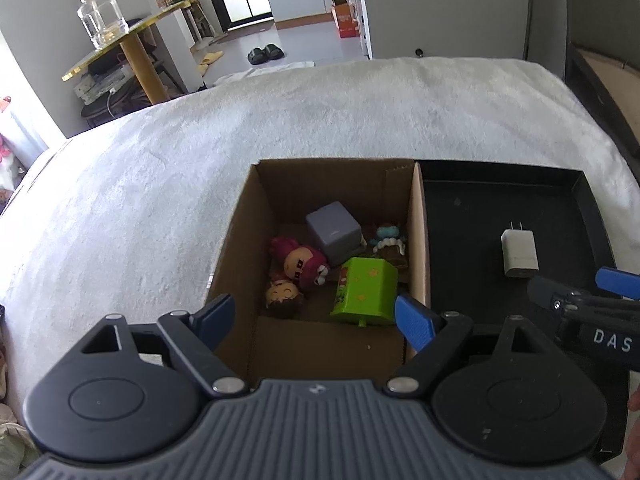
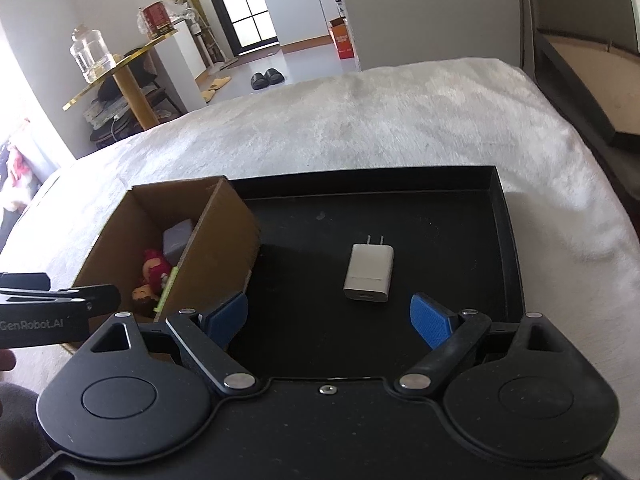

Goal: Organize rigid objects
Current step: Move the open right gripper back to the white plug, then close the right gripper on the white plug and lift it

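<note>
A wide white blanket (image 1: 320, 120) was spread across the bed, and everything else was set upon it. A black tray (image 2: 500, 208) was laid flat on the right, with a cardboard box (image 1: 240, 216) stood hard against its left edge, the two touching along one wall. Inside the box a small heap was seen: a green box (image 1: 366, 296) tipped on its side nearest the camera, a grey cube (image 1: 334, 236) behind it, a pink figure (image 1: 302, 262) and a brown-haired figure (image 1: 284, 298) to the left, and a blue-and-white figure (image 1: 388, 240) tucked in the far right corner. On the tray's dark floor a single white charger (image 2: 369, 273) was left lying flat, its prongs pointed away, well apart from the tray's walls. The left gripper (image 1: 324, 318) was held over the near edge of the box, its blue pads spread wide with nothing between them. The right gripper (image 2: 328, 320) was held just short of the charger, jaws likewise wide apart and nothing pinched, the charger lined up between the two pads but untouched. A glass jar (image 1: 100, 16) was glimpsed on a gold-rimmed shelf off to the left, and black slippers (image 2: 267, 78) on the floor beyond.
</note>
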Demonstrator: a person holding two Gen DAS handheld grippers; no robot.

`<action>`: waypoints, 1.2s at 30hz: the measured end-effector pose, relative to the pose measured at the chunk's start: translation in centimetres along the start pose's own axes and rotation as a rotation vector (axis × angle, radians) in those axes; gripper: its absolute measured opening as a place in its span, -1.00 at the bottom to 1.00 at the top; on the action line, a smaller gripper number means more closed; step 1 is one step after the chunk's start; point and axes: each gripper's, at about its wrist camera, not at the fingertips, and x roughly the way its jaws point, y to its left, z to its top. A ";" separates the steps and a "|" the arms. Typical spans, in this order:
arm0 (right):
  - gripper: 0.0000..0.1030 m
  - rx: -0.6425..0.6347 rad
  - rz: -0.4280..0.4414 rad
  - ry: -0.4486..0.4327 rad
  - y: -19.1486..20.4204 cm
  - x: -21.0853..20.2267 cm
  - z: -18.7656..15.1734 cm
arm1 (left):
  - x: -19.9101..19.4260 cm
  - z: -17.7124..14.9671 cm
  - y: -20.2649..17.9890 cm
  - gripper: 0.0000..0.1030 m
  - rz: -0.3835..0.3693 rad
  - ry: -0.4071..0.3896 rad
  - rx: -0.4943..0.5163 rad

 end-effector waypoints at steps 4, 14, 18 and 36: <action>0.72 0.005 0.012 -0.025 -0.6 1.2 -0.4 | 0.3 0.0 -0.7 0.88 0.027 -0.016 0.037; 0.72 0.011 0.019 -0.051 -1.4 3.0 -2.4 | 2.5 0.3 -2.0 0.99 0.062 0.015 0.115; 0.56 0.038 -0.005 -0.057 -1.4 4.1 -2.7 | 2.6 0.4 -2.2 0.99 0.066 0.002 0.119; 0.22 0.021 -0.061 -0.071 -1.4 7.4 -2.3 | 5.5 1.5 -2.1 0.99 0.115 0.018 0.185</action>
